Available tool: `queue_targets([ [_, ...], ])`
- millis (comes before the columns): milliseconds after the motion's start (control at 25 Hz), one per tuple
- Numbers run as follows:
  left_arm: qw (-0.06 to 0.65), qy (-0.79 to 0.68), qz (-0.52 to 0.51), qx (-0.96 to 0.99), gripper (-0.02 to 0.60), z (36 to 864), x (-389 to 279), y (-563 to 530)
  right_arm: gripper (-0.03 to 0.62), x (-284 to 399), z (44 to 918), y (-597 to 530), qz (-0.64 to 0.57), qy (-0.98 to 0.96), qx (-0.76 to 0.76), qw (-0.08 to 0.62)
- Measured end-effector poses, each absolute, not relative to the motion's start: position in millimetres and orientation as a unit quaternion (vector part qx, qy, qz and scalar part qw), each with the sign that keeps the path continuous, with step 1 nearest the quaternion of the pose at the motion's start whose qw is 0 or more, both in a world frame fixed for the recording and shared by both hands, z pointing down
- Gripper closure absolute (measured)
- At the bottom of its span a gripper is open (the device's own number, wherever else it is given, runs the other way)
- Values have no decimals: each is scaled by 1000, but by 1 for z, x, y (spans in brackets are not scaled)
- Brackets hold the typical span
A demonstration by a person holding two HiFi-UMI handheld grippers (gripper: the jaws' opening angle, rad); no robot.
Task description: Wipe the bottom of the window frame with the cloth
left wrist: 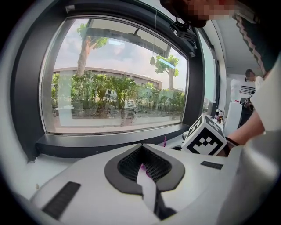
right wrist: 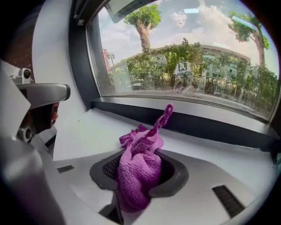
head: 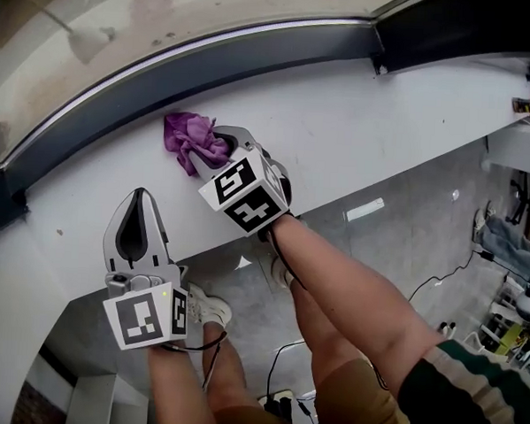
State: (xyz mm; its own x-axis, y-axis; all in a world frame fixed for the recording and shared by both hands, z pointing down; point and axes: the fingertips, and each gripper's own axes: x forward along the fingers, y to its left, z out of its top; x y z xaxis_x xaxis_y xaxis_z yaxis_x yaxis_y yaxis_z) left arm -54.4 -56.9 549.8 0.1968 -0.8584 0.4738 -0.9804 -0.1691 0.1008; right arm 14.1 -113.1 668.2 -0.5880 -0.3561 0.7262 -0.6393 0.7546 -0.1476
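Right gripper (head: 226, 147), clamped on the purple cloth (head: 189, 136) (left gripper (head: 141, 200) sat closed, empty), likely needed firm contact along the dark frame rail (head: 211, 66) while sweeping.

No legible writing.
Marker cubes (head: 246, 193) show square patterns only; a small sign (right wrist: 183, 67) beyond the window (right wrist: 210, 52) seems too blurred.

Glowing with daylight at the wide window (left wrist: 118, 74); showing trees (left wrist: 83, 57) and a low building (right wrist: 219, 52) beyond; running white along the sill (head: 340, 140), above grey floor (head: 405, 249).
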Motion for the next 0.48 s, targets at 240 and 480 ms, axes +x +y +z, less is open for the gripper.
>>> queue_targets([
  [240, 191, -592, 164, 765, 574, 551, -5, -72, 447, 66, 670, -127, 210, -861, 303, 349],
  [480, 185, -576, 167, 778, 574, 550, 36, -87, 447, 116, 667, -139, 213, -853, 327, 347],
])
